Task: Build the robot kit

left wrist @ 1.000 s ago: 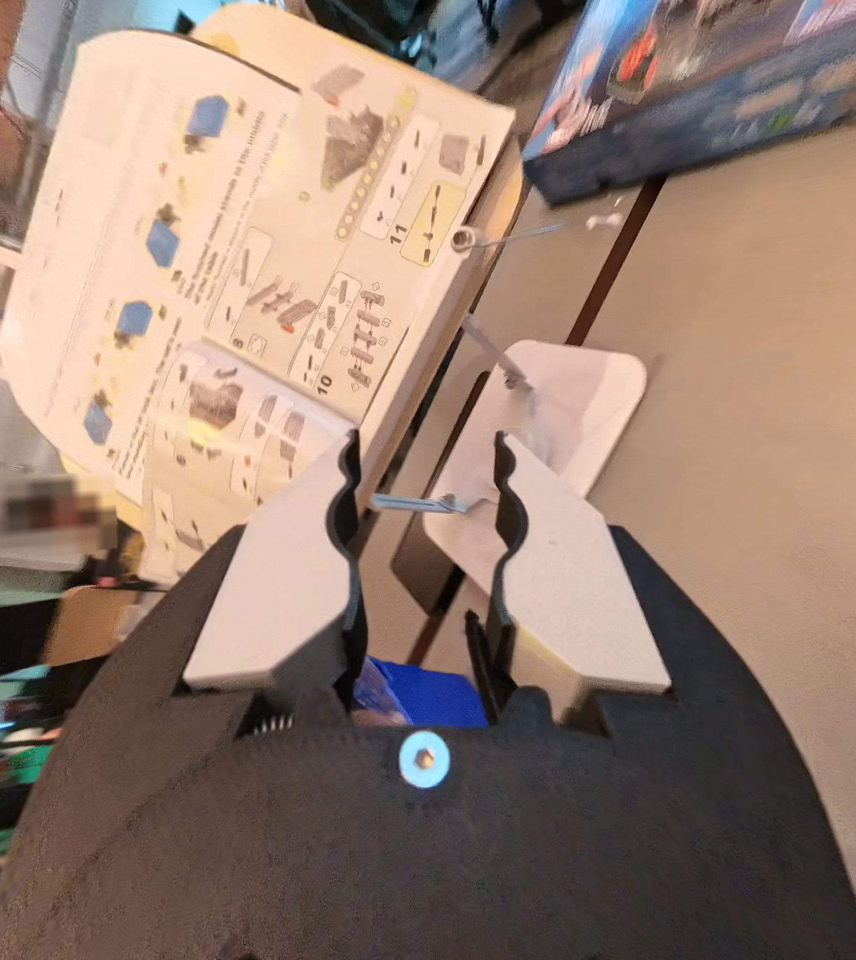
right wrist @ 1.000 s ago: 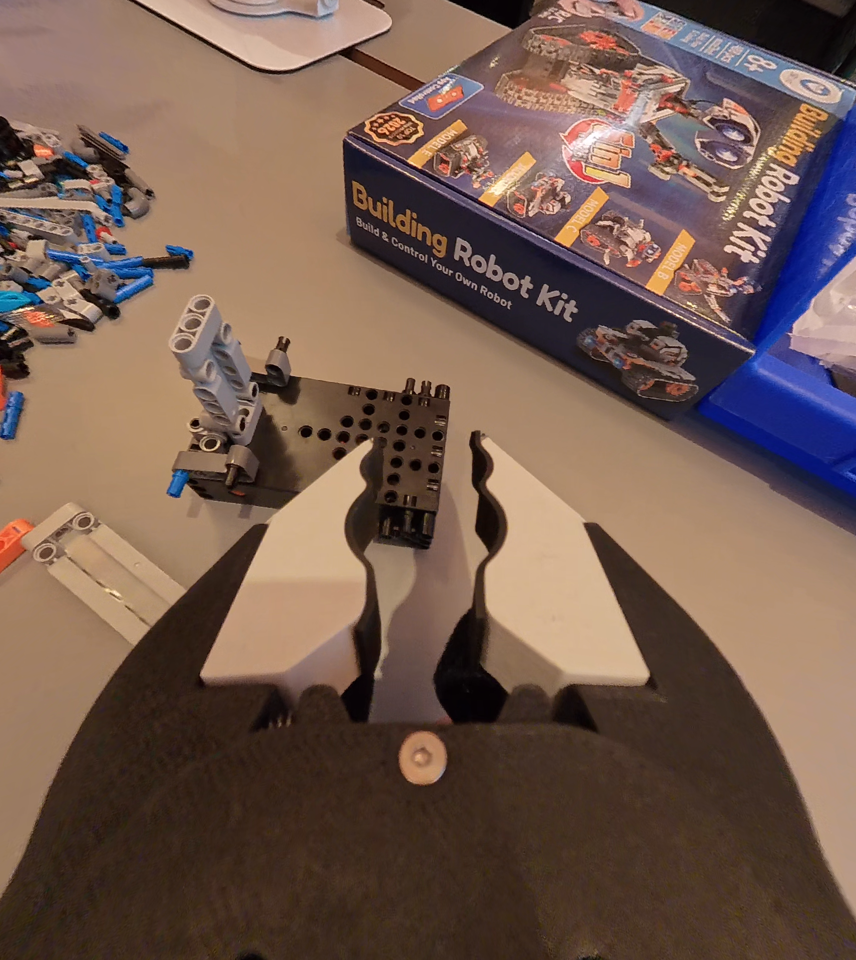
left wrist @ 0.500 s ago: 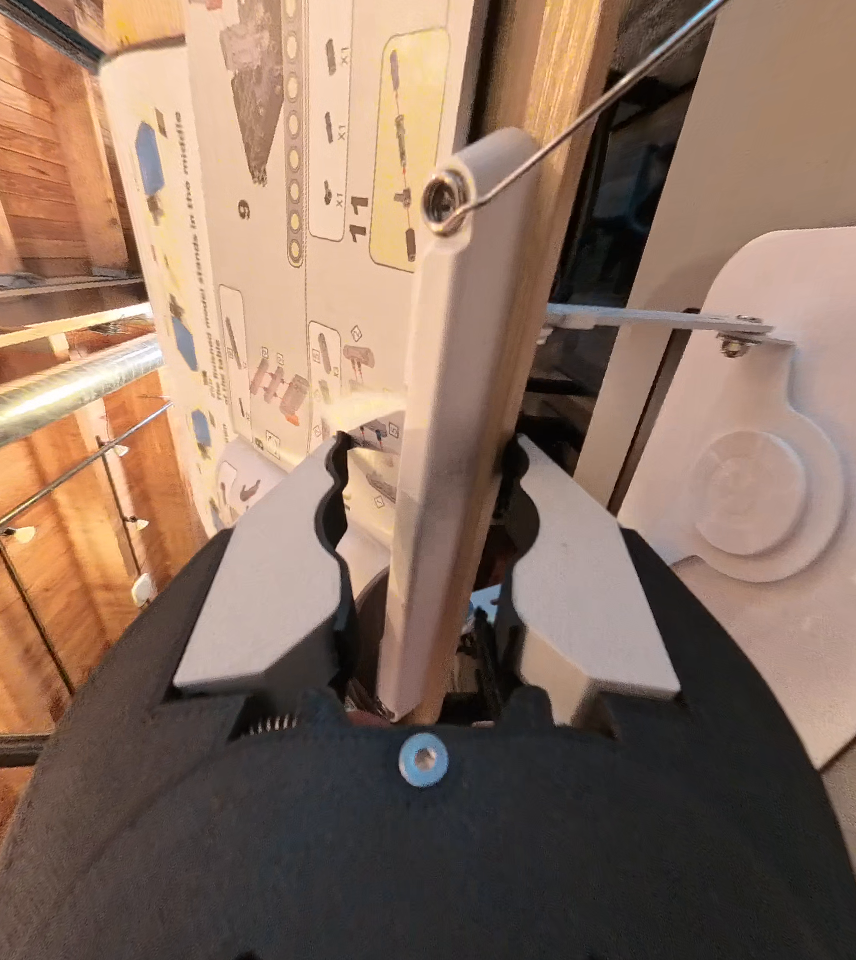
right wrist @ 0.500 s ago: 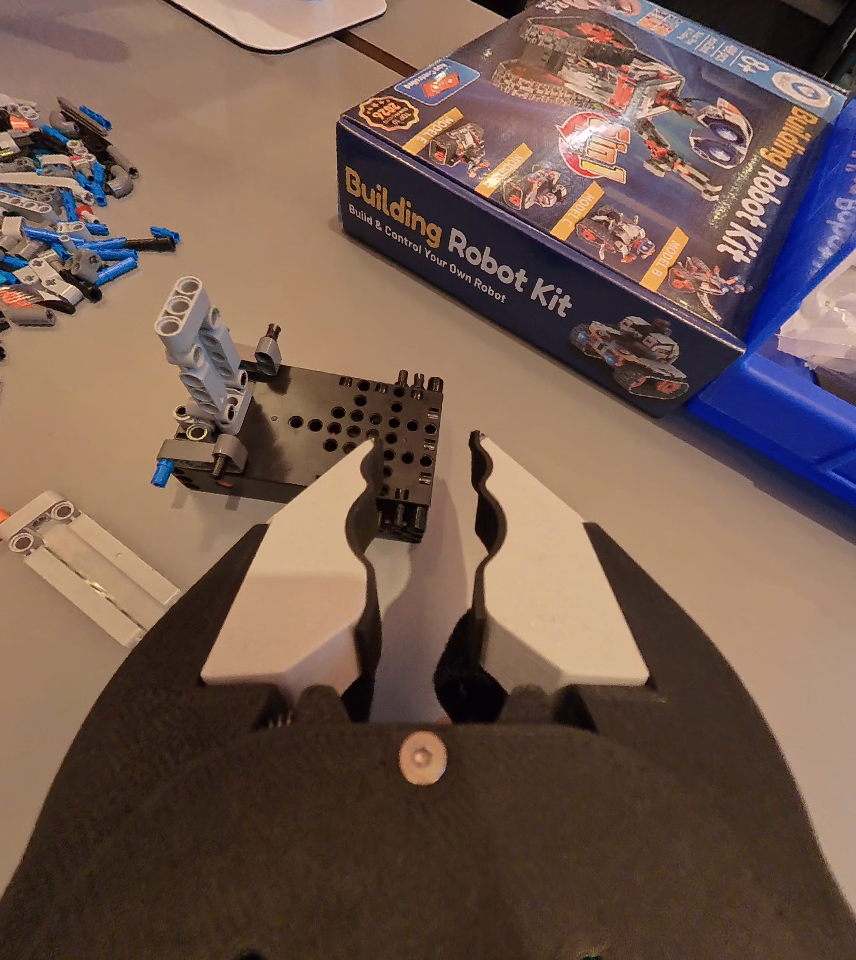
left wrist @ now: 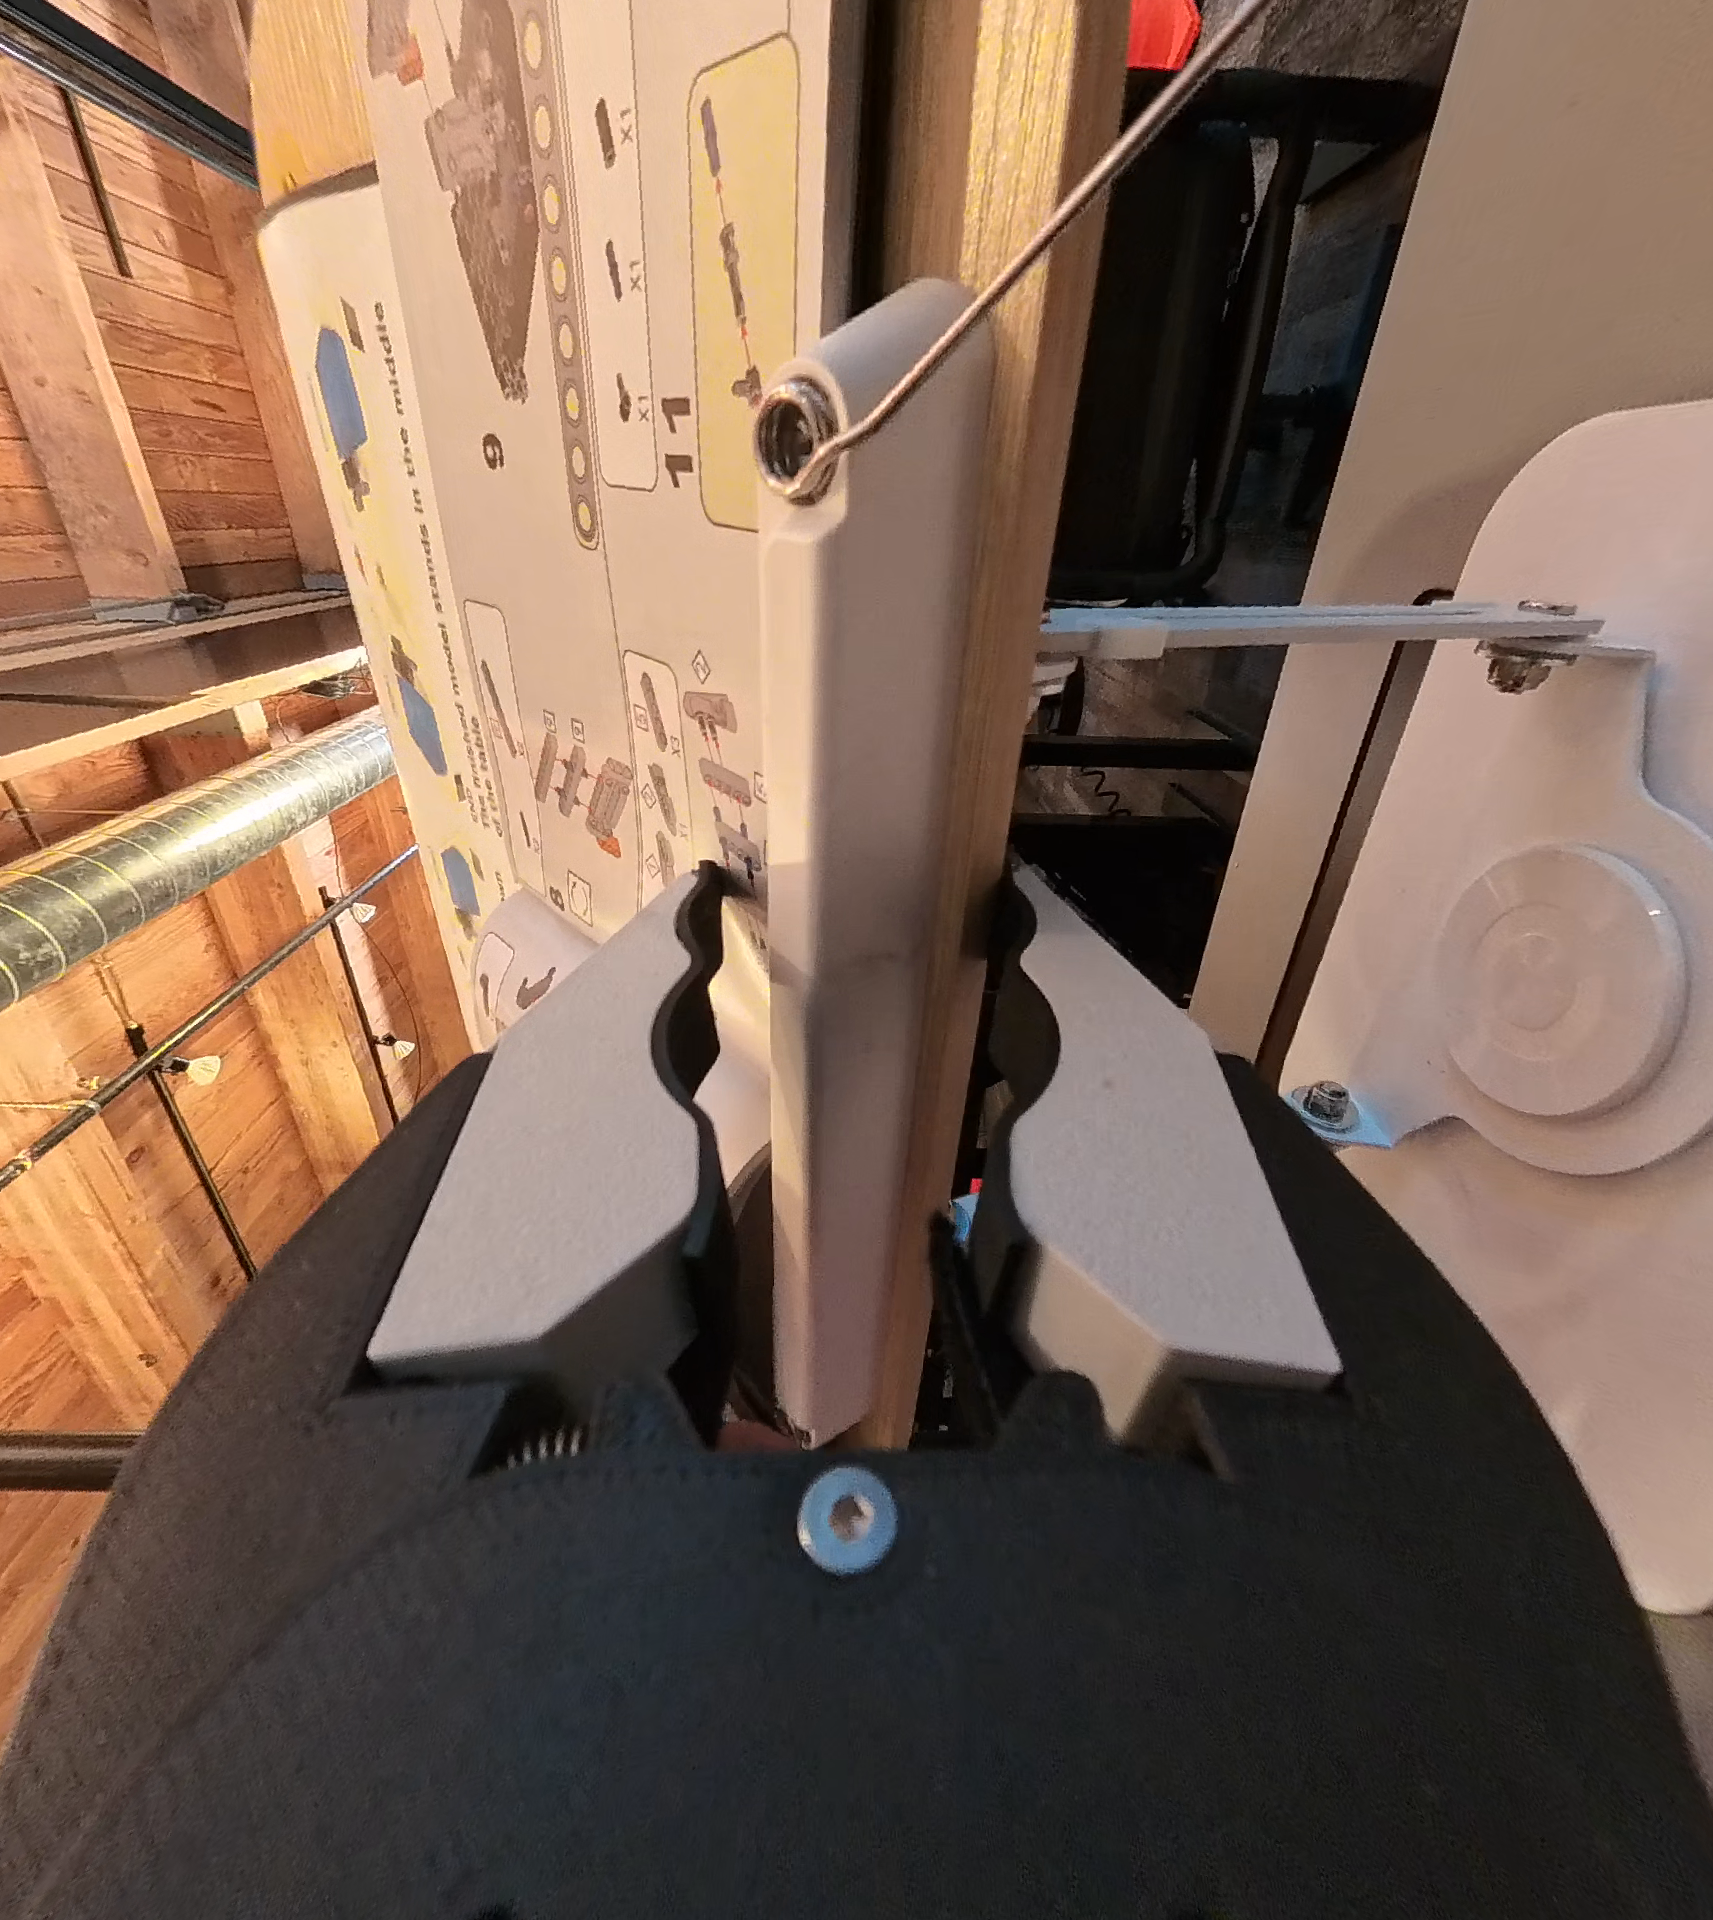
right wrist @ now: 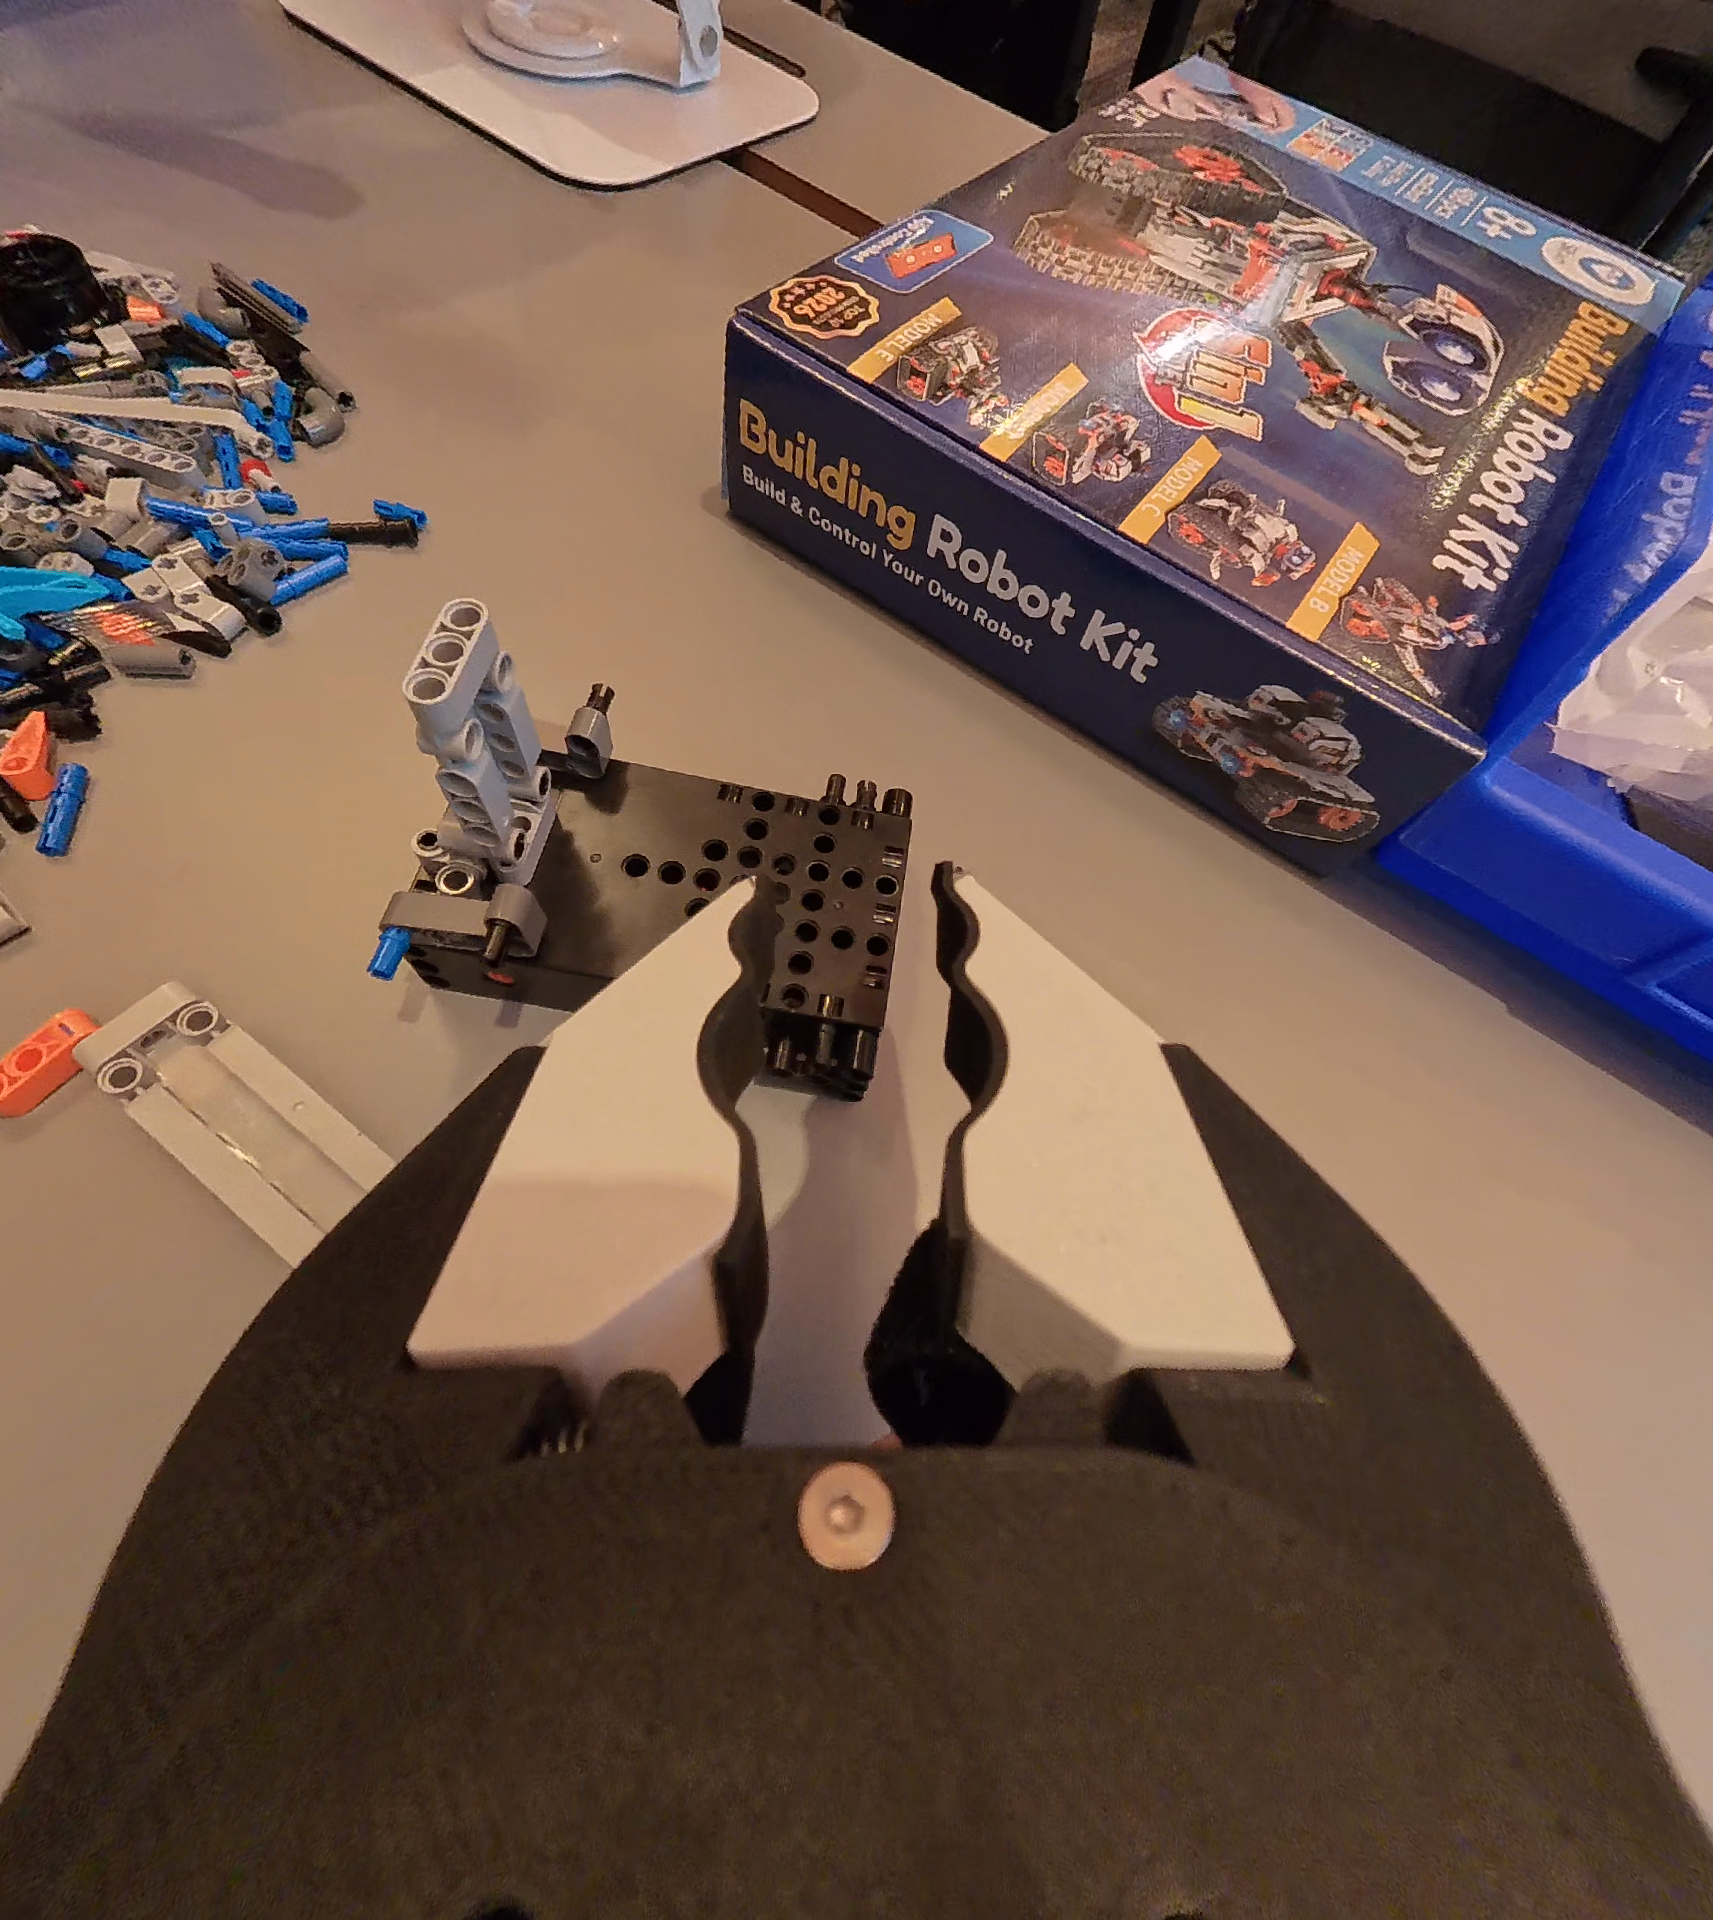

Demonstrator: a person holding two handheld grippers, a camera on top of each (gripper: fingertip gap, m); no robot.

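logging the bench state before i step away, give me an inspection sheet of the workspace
surface: grey table, split by a dark seam near the white stand base.
job's things: black perforated block with an upright grey beam assembly; instruction booklet on a wooden book stand.
clutter: pile of loose building pieces; orange piece and white beam; kit box; blue bin holding plastic bags.
grippers: left claw open, straddling the stand's white page-holder arm and board edge; right claw open, above the black block.
cables: nothing seen on the table.
surroundings: wooden ceiling, silver duct.
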